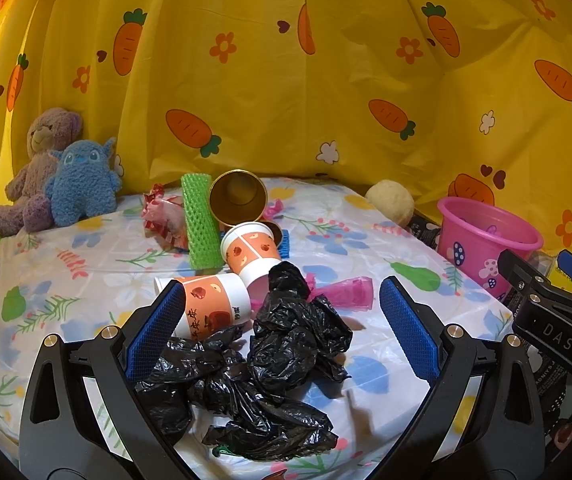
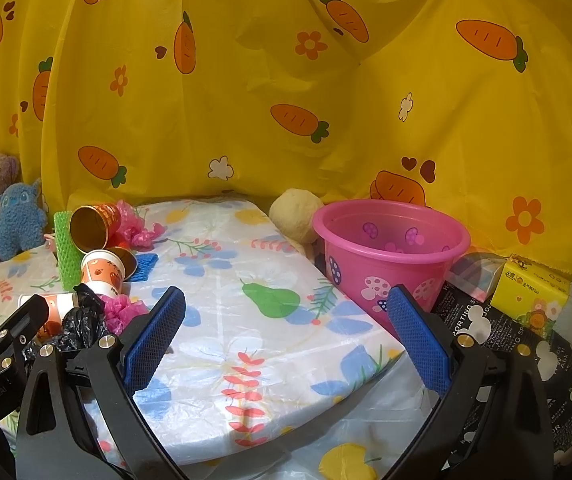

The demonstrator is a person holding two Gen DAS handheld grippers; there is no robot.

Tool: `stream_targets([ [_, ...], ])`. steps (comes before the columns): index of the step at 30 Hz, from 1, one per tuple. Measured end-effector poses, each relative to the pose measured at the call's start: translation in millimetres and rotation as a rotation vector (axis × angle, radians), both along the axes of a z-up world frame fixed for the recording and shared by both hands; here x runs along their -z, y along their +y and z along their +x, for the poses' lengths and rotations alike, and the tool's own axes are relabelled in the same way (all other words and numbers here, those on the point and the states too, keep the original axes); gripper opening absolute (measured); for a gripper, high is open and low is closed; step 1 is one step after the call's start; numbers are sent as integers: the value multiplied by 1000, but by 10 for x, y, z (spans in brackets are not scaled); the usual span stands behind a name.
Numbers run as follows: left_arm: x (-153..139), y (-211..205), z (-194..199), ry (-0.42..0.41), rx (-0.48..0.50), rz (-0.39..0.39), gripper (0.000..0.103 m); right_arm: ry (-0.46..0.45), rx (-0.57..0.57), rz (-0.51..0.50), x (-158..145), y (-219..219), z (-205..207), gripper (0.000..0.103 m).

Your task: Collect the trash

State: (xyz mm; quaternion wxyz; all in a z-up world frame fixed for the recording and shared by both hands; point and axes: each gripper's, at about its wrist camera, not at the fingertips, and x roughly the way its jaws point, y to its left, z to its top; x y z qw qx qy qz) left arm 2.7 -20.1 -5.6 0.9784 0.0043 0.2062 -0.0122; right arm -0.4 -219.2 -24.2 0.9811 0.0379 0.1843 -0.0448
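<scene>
Currently the left gripper (image 1: 282, 326) is held with its blue pads spread wide over a crumpled black plastic bag (image 1: 262, 372), which lies on the flower-printed table cover (image 1: 86, 280) near the front edge; nothing is clamped between the pads; a paper cup (image 1: 210, 308) lies on its side touching the left pad, and a second paper cup (image 1: 252, 254) is tipped just behind it; a gold-lined cup (image 1: 238, 196), a green foam sleeve (image 1: 200, 224) and scraps of pink plastic (image 1: 345, 292) are scattered towards the middle and back of the table; the right gripper (image 2: 286, 336) is likewise seen wide apart and empty, above bare cover near the right edge; a pink bucket (image 2: 389, 248) is set just off the right edge, beside a yellow tissue pack (image 2: 533, 292).
</scene>
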Motion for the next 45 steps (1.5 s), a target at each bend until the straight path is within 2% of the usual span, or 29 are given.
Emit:
stream_targets([
  [38,20,-86,-8,6,8,-3,96,-20,-18,35,30,-28,-12,98],
  [45,51,61,-89,-6,-27,-18,96,-22,-53,47,57,2,-29,98],
])
